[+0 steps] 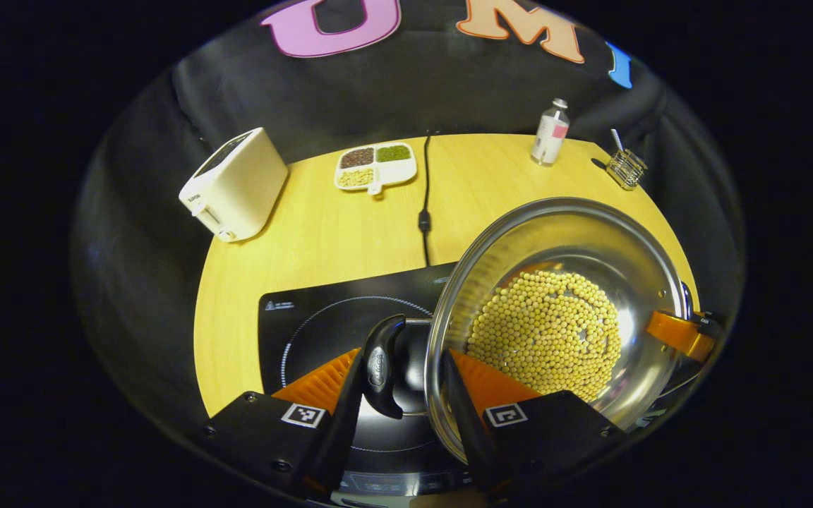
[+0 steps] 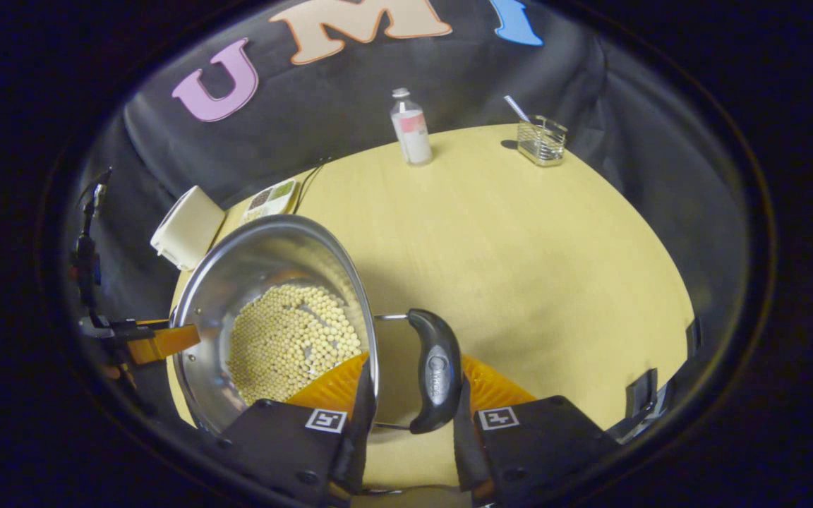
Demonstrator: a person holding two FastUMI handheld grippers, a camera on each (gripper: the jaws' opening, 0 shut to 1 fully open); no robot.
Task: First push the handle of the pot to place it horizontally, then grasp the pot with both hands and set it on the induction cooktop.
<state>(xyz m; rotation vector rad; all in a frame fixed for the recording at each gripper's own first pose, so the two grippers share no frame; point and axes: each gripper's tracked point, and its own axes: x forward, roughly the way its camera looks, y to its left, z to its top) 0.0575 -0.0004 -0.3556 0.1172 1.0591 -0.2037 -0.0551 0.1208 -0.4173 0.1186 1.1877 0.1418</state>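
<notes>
Mock kitchen booth, toaster [image 1: 233, 185], induction cooktop [image 1: 322, 321], wooden table [image 2: 519, 240]

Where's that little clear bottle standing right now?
The bottle stands upright at the table's far edge, left of the wire holder in the right gripper view.

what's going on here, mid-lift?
Looks like it. A person is working a gripper in each hand on a steel pot holding yellow beans. The left gripper straddles one black side handle and the pot's rim, over the induction cooktop. The right gripper straddles the other handle, above the bare wooden table. The pot sits only partly over the cooktop, so placement looks unfinished.
</notes>
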